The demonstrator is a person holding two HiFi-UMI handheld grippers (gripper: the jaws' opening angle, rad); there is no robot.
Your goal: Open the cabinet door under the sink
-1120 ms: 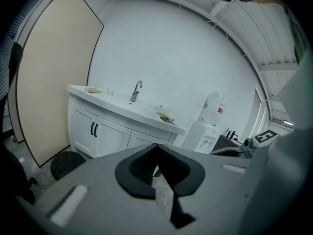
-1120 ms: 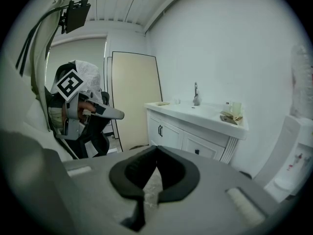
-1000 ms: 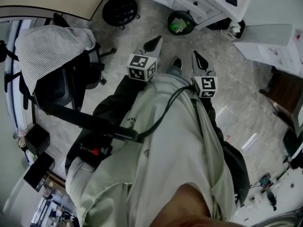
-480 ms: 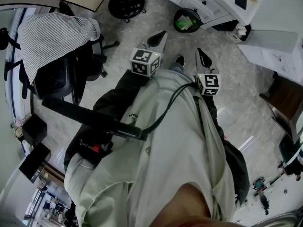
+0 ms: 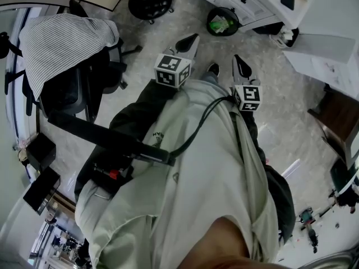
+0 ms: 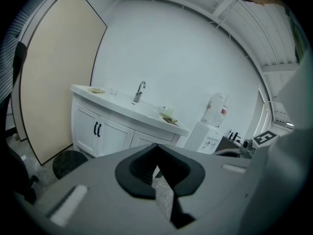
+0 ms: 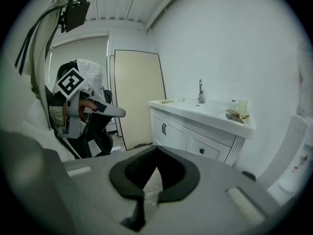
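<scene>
The white sink cabinet [image 6: 113,136] stands across the room, both doors closed, with two black handles [image 6: 98,129] side by side. The faucet [image 6: 140,91] rises above it. In the right gripper view the same cabinet [image 7: 182,133] and its handles [image 7: 164,129] are well ahead of the jaws. My left gripper [image 6: 157,148] is shut and empty, far from the doors. My right gripper [image 7: 156,149] is also shut with nothing in it. In the head view the left gripper [image 5: 188,41] and the right gripper [image 5: 239,65] point toward the cabinet [image 5: 241,1] from in front of the person's body.
A black bin with green waste [image 5: 222,22] sits by the cabinet. A round black stool [image 5: 150,1] is to its left, and a chair draped in striped cloth [image 5: 61,43] at far left. A water dispenser [image 6: 214,112] stands right of the sink. A beige panel [image 6: 54,92] leans on the left wall.
The head view has drifted slightly, so the cabinet and bin sit a little higher. Both grippers hold the same pose and stay shut.
</scene>
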